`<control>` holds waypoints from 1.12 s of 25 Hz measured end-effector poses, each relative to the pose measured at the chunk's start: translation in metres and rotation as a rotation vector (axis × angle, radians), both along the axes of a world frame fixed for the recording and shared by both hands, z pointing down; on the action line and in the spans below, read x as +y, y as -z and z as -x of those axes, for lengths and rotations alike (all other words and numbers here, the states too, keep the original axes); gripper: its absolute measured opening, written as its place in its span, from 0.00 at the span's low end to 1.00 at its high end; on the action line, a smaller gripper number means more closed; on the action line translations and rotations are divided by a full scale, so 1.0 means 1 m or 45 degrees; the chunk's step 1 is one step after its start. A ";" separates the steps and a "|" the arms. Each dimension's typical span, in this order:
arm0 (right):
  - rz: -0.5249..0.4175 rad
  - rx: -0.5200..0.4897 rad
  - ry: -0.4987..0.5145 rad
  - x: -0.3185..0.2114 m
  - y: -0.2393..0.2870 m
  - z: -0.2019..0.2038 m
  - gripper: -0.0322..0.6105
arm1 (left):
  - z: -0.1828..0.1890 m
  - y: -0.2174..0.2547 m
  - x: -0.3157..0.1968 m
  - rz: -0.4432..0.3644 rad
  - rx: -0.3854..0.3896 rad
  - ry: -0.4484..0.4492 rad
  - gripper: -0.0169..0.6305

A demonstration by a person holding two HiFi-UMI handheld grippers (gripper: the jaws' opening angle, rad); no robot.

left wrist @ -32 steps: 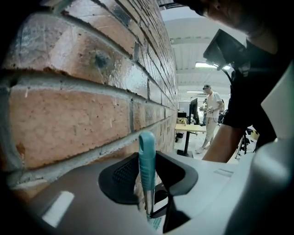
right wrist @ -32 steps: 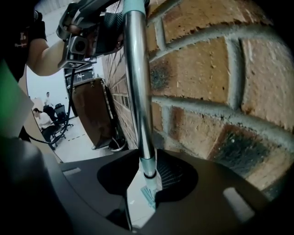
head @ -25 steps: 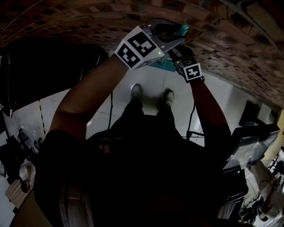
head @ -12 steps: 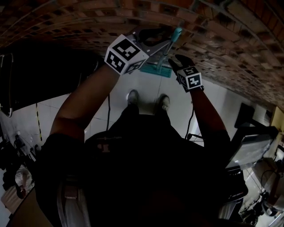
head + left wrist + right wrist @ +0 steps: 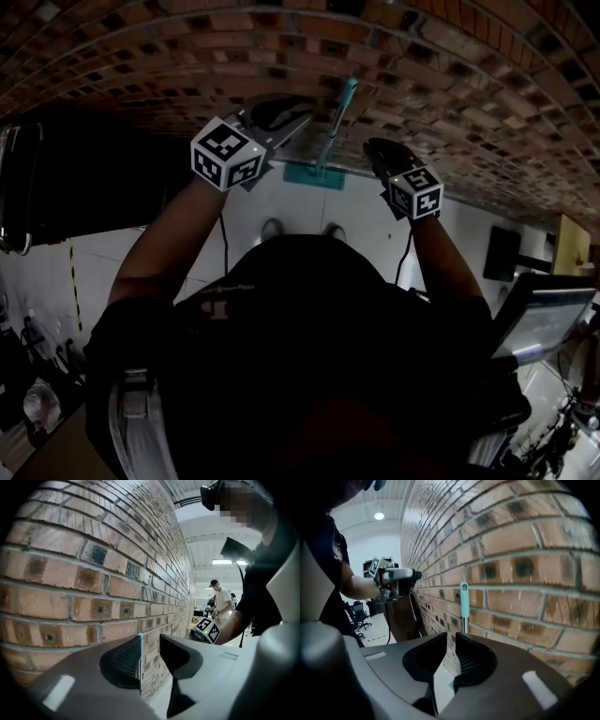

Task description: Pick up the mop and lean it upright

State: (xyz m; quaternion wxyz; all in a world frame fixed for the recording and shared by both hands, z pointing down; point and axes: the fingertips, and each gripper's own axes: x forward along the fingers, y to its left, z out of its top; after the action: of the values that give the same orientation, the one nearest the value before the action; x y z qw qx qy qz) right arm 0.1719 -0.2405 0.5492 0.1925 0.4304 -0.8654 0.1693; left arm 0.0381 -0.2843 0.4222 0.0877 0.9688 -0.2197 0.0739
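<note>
The mop [image 5: 331, 136] stood upright against the brick wall [image 5: 450, 84], its head on the pale floor [image 5: 286, 199] at the wall's foot; the left gripper [image 5: 150, 641] hung beside the handle, jaws wide, just eased inward, empty; the right gripper [image 5: 450, 641], jaws just narrowed to a slit, held nothing, clear of the handle.

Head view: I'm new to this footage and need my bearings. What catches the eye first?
A teal-handled mop leans upright against the brick wall at top centre, its head on the pale floor. The left gripper and right gripper, each with a black-and-white marker cube, flank it empty, their jaws having just narrowed.
</note>
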 end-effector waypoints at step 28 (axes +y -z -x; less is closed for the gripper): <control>-0.224 -0.215 -0.192 0.114 0.129 0.014 0.07 | 0.069 0.055 0.086 -0.003 0.158 -0.205 0.03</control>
State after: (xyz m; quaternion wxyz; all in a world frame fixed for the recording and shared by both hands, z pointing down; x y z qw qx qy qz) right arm 0.1574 -0.1267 0.4206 0.0673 0.4937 -0.8553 0.1423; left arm -0.0306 -0.1979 0.3676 0.0937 0.9861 -0.1353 0.0203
